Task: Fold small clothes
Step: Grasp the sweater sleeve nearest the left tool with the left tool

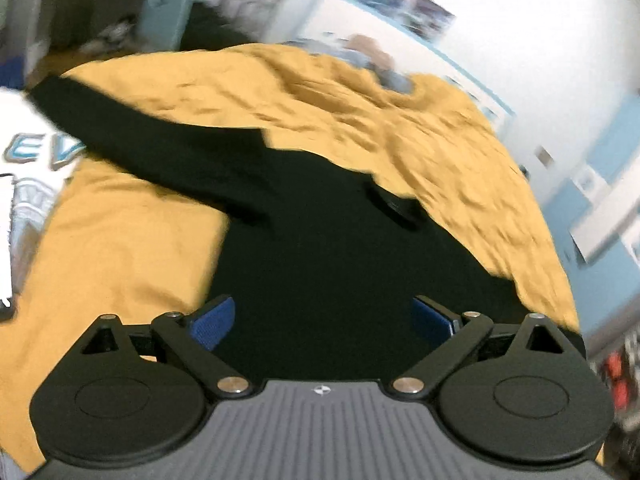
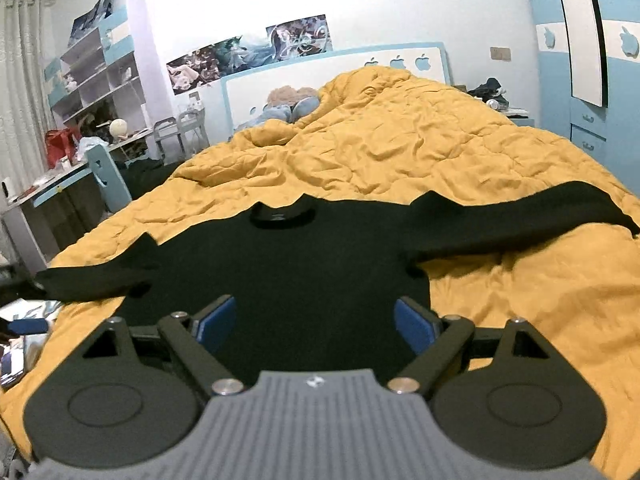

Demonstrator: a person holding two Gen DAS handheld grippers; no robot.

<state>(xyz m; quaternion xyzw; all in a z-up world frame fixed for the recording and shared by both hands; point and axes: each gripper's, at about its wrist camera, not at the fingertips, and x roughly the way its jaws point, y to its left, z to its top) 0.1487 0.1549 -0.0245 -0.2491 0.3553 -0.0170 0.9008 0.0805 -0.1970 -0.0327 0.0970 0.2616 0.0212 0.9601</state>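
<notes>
A black sweater [image 2: 288, 264] lay flat on the yellow quilt [image 2: 420, 148] of the bed, neck towards the headboard [image 2: 336, 68], both sleeves stretched out sideways. The right gripper [image 2: 316, 320] hung over its lower half, jaws wide apart and holding nothing. The left gripper [image 1: 324, 320] was likewise spread wide and empty above the sweater's body [image 1: 328, 248]. A white printed garment [image 1: 28, 184] lay at the left edge of the blurred left wrist view.

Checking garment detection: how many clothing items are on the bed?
2. A black long-sleeved top lies spread flat on the yellow quilt, sleeves out. A white printed garment sits at the left wrist view's left edge, partly cut off. More may be out of frame.
</notes>
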